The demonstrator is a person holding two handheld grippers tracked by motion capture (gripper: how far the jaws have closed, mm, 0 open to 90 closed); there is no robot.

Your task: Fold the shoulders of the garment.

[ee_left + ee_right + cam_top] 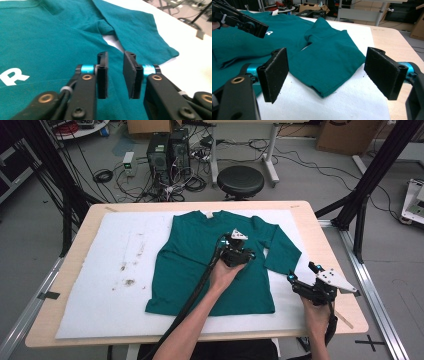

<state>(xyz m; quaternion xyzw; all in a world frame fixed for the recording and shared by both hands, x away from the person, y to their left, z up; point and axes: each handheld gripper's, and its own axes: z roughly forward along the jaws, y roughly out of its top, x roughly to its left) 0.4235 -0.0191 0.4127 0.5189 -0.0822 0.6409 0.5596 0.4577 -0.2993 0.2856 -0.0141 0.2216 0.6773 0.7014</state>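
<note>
Teal shirt (pixel 210 265) flat on white pad (pixel 100 285), wooden table (pixel 80 230); left gripper (pixel 239 251) narrow, empty; right gripper (pixel 302 281) wide, empty.

A white capital "R" (pixel 12 76) stands printed on the teal shirt (pixel 45 45) (the rest of the lettering is cut off); nothing else is legible.

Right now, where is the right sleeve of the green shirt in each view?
High view: right sleeve, right of centre, beside the shirt body.
Left gripper view: upper right, beyond the jaws.
Right gripper view: centre, between the jaws.
Shared landmark: white mat.
</note>
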